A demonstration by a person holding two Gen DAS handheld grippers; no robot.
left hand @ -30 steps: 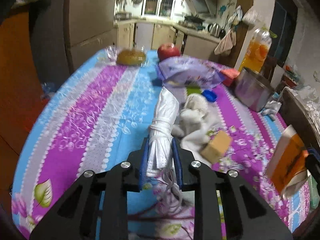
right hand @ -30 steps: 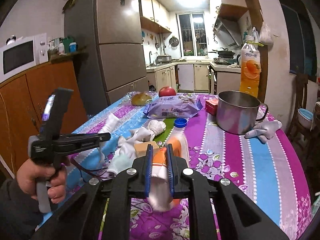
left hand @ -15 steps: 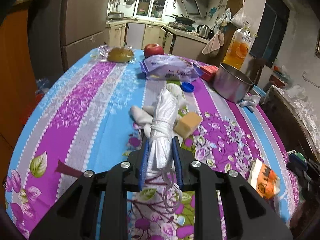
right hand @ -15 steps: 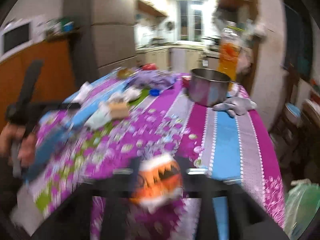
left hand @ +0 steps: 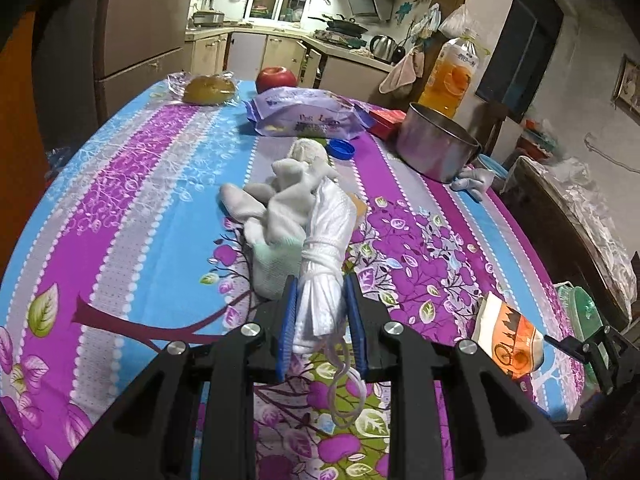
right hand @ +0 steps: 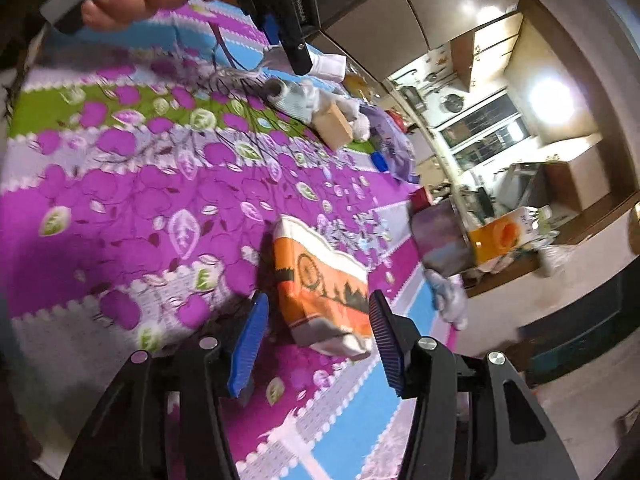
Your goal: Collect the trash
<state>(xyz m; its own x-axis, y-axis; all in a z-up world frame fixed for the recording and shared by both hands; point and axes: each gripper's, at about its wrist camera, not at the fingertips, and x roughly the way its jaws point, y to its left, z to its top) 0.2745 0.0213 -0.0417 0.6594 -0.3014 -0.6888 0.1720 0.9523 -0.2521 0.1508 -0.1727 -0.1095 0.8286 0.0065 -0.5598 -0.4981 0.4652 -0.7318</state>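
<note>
Pot (left hand: 434,148) upright beside juice bottle (left hand: 450,76).

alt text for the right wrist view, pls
The right tool is open, its blue pads either side of an orange-and-white packet lying on the purple floral tablecloth. Farther back, the left tool holds a white bundle; the view is tilted and blurred.
</note>
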